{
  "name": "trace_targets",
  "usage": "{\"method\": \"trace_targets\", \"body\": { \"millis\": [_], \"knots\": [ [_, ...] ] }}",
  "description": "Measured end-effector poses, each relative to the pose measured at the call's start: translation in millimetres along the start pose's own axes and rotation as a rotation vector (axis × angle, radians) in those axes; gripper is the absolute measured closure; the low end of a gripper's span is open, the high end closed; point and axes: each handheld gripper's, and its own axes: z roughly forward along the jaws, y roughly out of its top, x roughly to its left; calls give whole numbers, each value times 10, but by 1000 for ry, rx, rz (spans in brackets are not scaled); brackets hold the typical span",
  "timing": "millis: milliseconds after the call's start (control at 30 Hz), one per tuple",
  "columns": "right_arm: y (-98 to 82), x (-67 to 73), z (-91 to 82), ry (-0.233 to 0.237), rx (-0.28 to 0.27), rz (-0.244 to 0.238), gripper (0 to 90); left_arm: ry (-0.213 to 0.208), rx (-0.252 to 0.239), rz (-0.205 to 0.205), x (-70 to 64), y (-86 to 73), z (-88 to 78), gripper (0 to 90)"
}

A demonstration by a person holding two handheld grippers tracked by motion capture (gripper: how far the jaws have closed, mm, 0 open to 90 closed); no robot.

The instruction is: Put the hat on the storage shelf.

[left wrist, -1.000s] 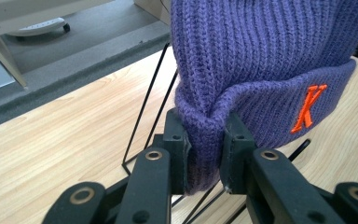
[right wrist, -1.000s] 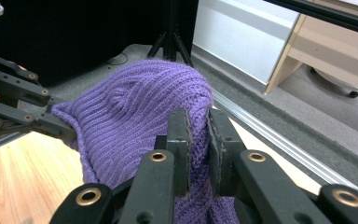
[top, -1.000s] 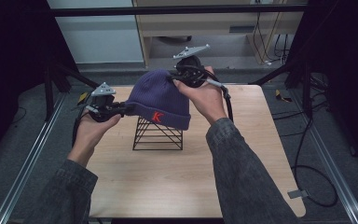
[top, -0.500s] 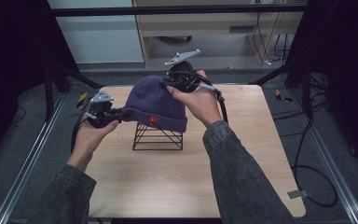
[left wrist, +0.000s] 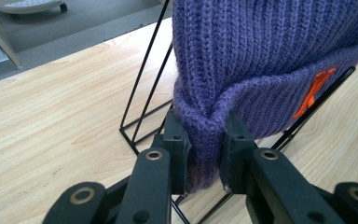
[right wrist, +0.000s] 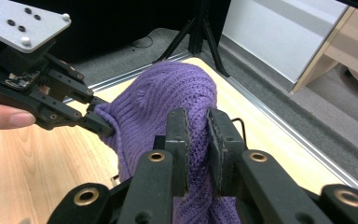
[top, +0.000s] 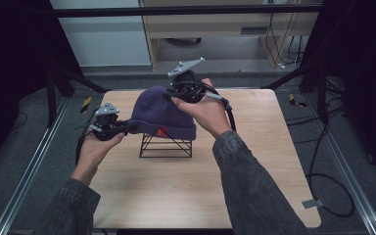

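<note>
Left gripper [left wrist: 205, 140] pinching purple beanie [top: 162, 113] cuff; right gripper [right wrist: 196, 135] clamping crown fold; beanie sitting over black wire stand [top: 166, 146].

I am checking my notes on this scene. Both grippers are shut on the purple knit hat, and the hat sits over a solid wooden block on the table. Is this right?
Not quite. The hat sits over a black wire stand, not a wooden block; the high view shows its thin open frame. The rest holds: the left gripper and the right gripper are both shut on the hat.
</note>
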Motion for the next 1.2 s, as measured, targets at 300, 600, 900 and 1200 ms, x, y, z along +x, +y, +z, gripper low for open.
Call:
{"method": "trace_targets", "body": {
  "millis": [300, 600, 900, 1200],
  "knots": [
    [-70, 83, 36, 32, 28, -22, 794, 0, 22, -1, 3, -109, 64, 749],
    [-166, 120, 134, 52, 55, -20, 794, 0, 39, -8, 18, -234, 125, 749],
    [-168, 154, 160, 58, 63, -24, 794, 0, 45, -6, 25, -270, 123, 749],
    [-225, 179, 218, 73, 87, -19, 792, 1, 66, -9, 45, -360, 163, 748]
  ]
}}
